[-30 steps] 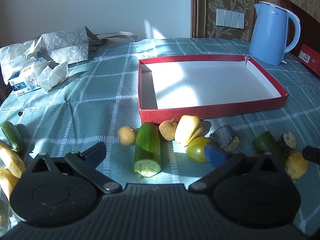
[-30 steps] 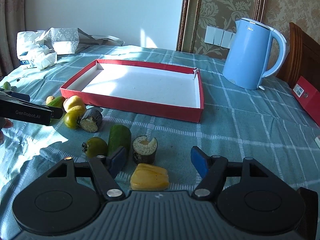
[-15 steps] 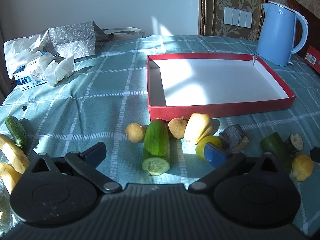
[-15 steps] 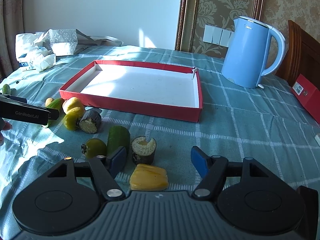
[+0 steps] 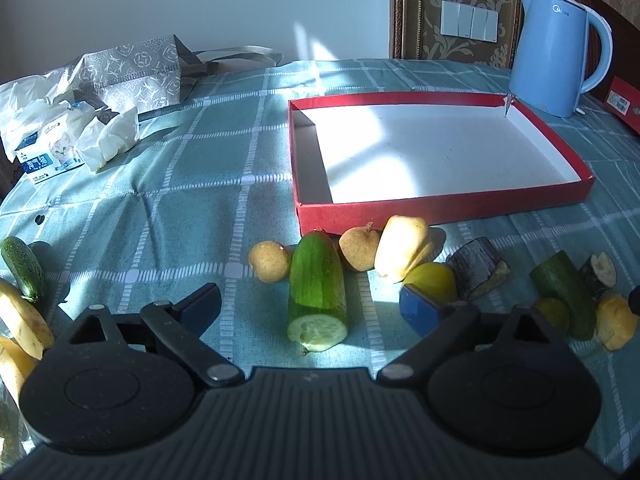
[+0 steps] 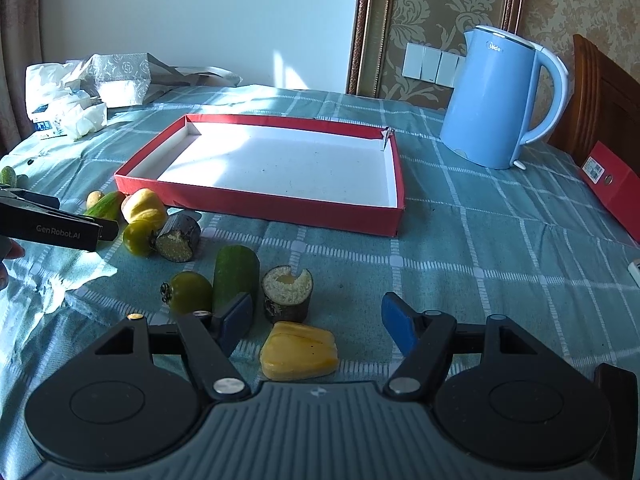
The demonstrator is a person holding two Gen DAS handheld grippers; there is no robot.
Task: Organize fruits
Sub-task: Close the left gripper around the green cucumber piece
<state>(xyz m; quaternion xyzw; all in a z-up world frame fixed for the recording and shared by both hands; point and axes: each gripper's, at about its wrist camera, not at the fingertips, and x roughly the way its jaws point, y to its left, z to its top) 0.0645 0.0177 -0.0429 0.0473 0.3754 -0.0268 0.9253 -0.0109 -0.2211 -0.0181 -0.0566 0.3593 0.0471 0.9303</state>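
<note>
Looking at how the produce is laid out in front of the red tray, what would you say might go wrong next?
1. The left hand-held gripper is closing around the cut cucumber, not yet touching it; the small brown fruits touching its sides could get nudged and roll.
2. The cucumber is round and smooth, so it might slip or pivot in the pads.
3. The right hand-held gripper stands open over the yellow pepper piece; the eggplant chunk sits close and may be bumped.

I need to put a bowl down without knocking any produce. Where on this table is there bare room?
The red tray is empty inside. Bare cloth lies between the tray and the kettle, and in front of the tray's right end. On the left, cloth is free between the tissue pack and the tray. It is crowded along the tray's near wall, around the cut cucumber.
</note>
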